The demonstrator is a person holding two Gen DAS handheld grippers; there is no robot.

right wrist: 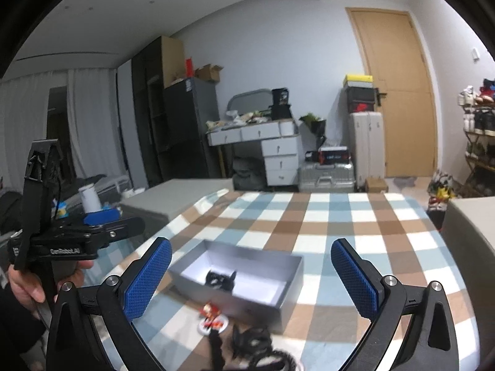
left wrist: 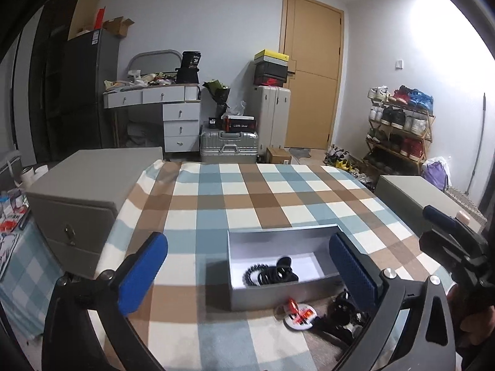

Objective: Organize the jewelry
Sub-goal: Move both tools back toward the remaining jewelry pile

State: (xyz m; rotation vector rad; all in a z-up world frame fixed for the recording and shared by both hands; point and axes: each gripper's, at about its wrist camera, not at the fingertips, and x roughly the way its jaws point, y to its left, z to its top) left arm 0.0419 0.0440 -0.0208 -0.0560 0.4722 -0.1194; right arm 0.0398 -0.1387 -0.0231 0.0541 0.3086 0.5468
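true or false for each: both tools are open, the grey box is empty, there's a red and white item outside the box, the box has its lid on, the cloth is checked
1. Both tools are open. True: the left tool and right tool hold nothing.
2. The grey box is empty. False: black jewelry lies inside.
3. A red and white item lies outside the box. True.
4. The box has its lid on. False: it is open-topped.
5. The cloth is checked. True.
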